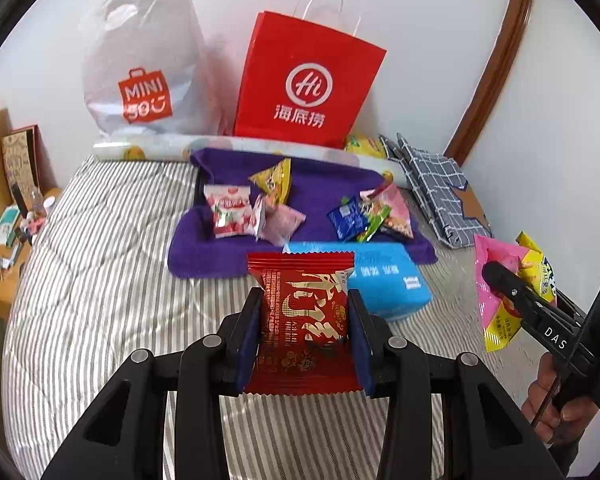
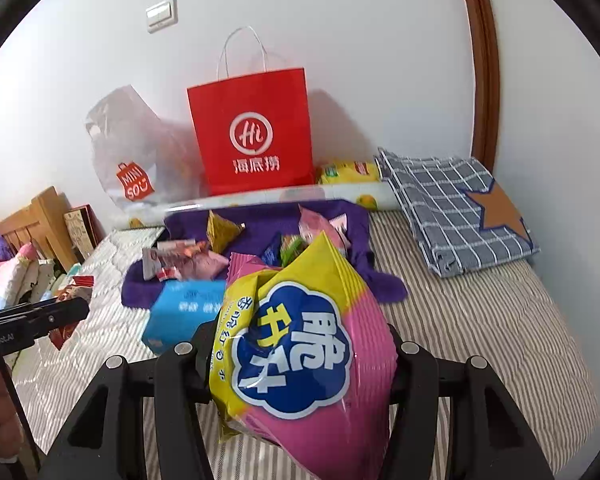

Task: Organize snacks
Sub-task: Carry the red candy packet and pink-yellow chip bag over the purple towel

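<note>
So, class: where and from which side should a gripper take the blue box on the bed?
Grip the blue box across its two long side faces, coming down from above. It lies flat on the striped bed with its broad top up, and the purple towel crowds its far edge.

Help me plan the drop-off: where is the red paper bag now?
In both wrist views the red paper bag stands upright against the far wall, right of the white plastic bag and behind the purple towel.

Two carrier bags (image 1: 300, 80), two held snack packets (image 1: 304, 316), one blue tissue pack (image 1: 384, 276), one purple towel (image 1: 204, 248).
</note>
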A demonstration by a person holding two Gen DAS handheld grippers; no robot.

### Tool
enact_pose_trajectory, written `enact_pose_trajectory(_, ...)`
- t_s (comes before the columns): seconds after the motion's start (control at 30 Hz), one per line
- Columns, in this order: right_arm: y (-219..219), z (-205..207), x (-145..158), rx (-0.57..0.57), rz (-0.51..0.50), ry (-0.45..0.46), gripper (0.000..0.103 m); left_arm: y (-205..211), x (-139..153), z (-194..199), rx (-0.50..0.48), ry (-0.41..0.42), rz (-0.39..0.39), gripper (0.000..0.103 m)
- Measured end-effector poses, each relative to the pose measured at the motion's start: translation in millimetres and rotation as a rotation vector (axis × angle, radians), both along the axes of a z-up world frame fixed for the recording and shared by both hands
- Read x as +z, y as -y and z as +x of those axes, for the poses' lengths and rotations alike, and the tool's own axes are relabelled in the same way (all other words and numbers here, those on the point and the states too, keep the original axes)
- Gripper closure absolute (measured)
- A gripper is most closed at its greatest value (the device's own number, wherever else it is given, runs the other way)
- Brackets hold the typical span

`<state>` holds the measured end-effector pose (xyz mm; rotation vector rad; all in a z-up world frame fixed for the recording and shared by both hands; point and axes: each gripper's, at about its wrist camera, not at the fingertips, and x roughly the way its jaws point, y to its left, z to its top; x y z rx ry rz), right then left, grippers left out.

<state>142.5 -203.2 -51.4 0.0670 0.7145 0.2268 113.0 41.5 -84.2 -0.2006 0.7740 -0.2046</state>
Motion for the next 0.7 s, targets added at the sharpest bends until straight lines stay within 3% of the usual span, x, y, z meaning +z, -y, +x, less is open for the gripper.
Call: enact_pose_trajectory(0.7,-24,69,27,0.026,0.051,0.075,0.05,9,35,69,-0.016,0.054,0.038,0.063)
